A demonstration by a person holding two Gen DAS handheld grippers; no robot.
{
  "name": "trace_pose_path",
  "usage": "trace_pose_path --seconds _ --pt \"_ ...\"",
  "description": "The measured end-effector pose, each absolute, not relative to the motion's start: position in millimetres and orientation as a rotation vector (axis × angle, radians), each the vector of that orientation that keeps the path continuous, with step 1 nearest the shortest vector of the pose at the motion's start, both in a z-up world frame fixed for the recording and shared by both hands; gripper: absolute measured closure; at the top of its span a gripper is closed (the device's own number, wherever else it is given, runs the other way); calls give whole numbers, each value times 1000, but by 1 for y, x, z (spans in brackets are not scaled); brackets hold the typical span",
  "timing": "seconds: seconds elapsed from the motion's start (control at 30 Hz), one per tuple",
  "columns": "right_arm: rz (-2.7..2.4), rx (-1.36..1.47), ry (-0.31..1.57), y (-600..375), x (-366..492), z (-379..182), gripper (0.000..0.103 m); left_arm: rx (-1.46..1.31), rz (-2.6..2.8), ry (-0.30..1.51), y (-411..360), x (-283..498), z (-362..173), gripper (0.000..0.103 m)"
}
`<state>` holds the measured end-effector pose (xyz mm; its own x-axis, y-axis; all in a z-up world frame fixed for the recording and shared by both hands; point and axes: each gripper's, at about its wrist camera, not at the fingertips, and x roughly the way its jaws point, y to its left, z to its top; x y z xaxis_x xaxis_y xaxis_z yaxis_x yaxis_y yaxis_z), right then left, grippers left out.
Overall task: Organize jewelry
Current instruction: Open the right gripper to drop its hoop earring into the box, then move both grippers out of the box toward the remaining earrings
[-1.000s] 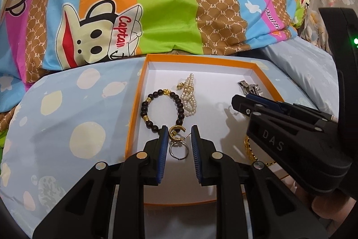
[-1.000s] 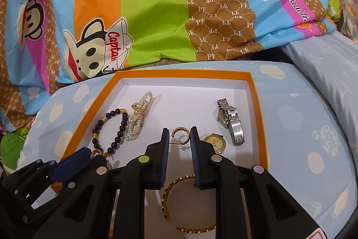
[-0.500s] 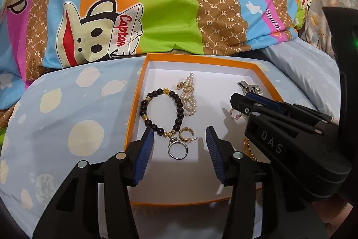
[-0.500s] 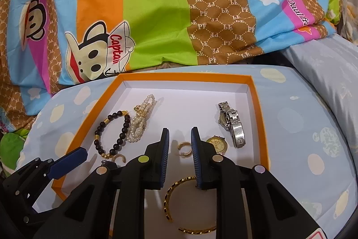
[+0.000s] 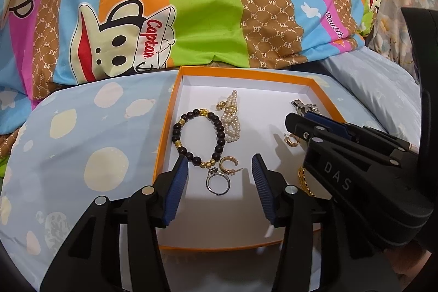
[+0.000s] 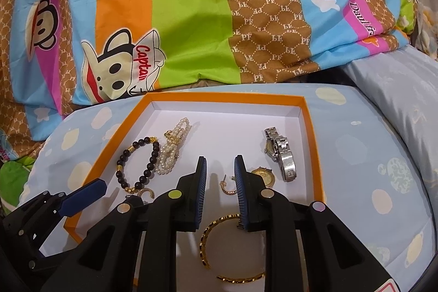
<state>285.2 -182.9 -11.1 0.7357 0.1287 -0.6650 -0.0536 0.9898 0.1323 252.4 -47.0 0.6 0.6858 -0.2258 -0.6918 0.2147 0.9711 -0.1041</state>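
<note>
An orange-rimmed white box [image 5: 164,144] lies on the bed. My left gripper [image 5: 220,168] is open over its near left part. A gold hoop earring [image 5: 228,164] and a silver ring [image 5: 217,182] lie loose on the floor between its fingers. My right gripper [image 6: 221,171] has its jaws narrowly apart, and a second gold hoop earring [image 6: 228,186] lies on the box floor between them, not pressed. In the left wrist view the right gripper [image 5: 298,125] hovers just above that earring [image 5: 293,140].
Also in the box are a dark bead bracelet [image 5: 197,138], a pearl bracelet [image 5: 231,116], a silver watch [image 6: 280,152], a gold watch face [image 6: 264,175] and a gold bangle [image 6: 219,251]. A striped cartoon quilt [image 5: 205,4] rises behind the box, and pale blue bedding [image 5: 82,155] surrounds it.
My left gripper opened and left its hoop earring and the ring lying on the box floor. The right gripper's earring dropped from between the fingertips onto the floor.
</note>
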Motion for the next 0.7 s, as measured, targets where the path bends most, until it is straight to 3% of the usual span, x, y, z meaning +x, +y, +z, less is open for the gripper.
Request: trace_pose_path --seconds 0.37,0.7 --pt "62 88 672 -209 213 18 82 -75 -251 738 -22 215 25 56" --pt "101 122 723 -211 117 -1 81 -65 -273 784 -3 138 13 56"
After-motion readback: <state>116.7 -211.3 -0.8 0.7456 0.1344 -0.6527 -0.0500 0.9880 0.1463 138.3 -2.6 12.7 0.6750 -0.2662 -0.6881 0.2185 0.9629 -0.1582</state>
